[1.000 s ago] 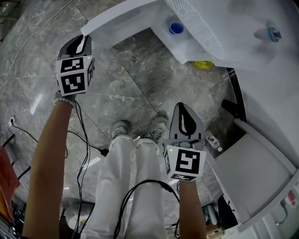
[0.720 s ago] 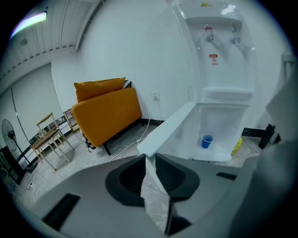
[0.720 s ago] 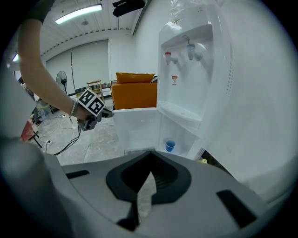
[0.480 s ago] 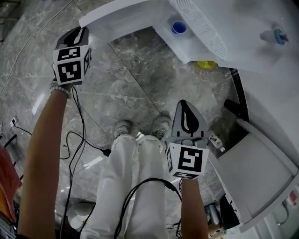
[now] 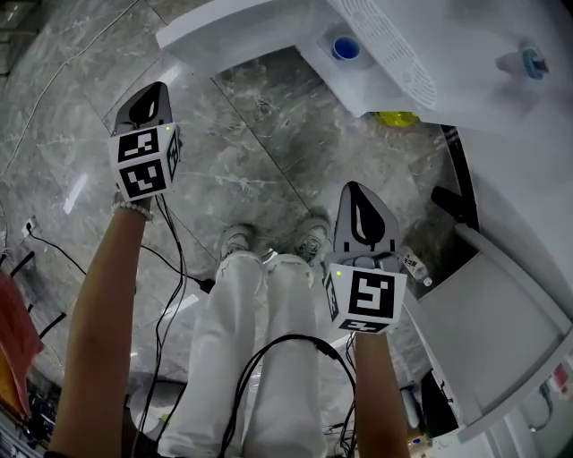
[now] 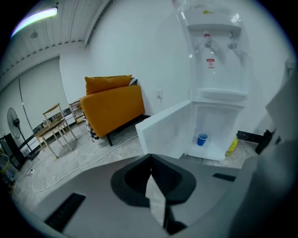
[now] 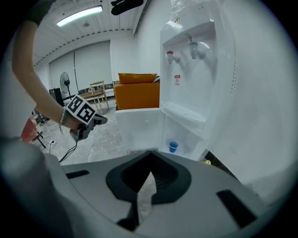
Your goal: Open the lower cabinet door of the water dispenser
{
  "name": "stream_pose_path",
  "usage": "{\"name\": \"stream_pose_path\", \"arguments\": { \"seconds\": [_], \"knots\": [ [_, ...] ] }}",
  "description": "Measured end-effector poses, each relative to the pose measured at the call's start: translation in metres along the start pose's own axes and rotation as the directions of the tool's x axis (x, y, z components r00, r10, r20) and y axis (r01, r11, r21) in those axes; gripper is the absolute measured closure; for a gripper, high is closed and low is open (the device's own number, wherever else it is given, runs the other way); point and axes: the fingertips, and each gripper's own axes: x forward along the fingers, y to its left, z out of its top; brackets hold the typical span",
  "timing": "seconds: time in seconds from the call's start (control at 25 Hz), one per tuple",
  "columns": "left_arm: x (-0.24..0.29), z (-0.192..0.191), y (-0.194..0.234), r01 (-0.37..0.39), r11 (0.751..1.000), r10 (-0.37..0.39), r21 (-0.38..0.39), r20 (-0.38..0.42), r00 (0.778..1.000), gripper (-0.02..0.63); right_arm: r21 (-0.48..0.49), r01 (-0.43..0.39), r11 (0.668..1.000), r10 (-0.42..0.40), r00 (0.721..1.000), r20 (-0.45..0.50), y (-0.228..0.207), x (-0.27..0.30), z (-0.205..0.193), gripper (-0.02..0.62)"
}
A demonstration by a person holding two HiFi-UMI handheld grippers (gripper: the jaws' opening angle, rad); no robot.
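Note:
The white water dispenser [image 5: 466, 63] stands at the top right of the head view. Its lower cabinet door [image 5: 224, 27] is swung wide open. A blue cup [image 5: 341, 47] sits inside the cabinet. My left gripper [image 5: 152, 92] is shut with nothing in it, a short way back from the door's free edge and not touching it. In the left gripper view the open door [image 6: 163, 130] and the cup [image 6: 201, 139] lie beyond the shut left gripper [image 6: 150, 158]. My right gripper [image 5: 359, 190] hangs shut and empty over the floor. From the right gripper [image 7: 151, 154] the dispenser [image 7: 195, 69] and its door [image 7: 137, 125] show ahead.
My legs and shoes [image 5: 235, 241] stand on the marble floor, with black cables [image 5: 170, 268] trailing left. A yellow object [image 5: 394, 118] lies beside the dispenser. A white cabinet [image 5: 483, 331] stands at the right. An orange sofa [image 6: 111, 104] and chairs [image 6: 56, 125] are by the wall.
The left gripper was up at the door's free edge with its jaws partly apart. It has drawn back from the door and its jaws have closed. The right gripper kept still.

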Motion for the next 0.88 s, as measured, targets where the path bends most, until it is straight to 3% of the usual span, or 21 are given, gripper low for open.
{"name": "stream_pose_path", "arguments": {
  "seconds": [0.16, 0.4, 0.88],
  "knots": [
    [-0.026, -0.006, -0.037, 0.106, 0.994, -0.106, 0.035, -0.008, 0.994, 0.594, 0.001, -0.016, 1.000, 0.016, 1.000, 0.004, 0.003, -0.004, 0.009, 0.592],
    [-0.073, 0.007, -0.090, 0.254, 0.962, -0.256, 0.099, 0.010, 0.967, 0.594, 0.018, -0.045, 0.999, 0.044, 0.999, 0.010, 0.008, -0.020, 0.025, 0.592],
    [-0.172, 0.073, -0.118, 0.374, 0.923, -0.380, 0.095, 0.063, 0.923, 0.594, -0.018, -0.069, 0.997, 0.069, 0.997, 0.015, 0.015, -0.076, 0.078, 0.592]
  ]
}}
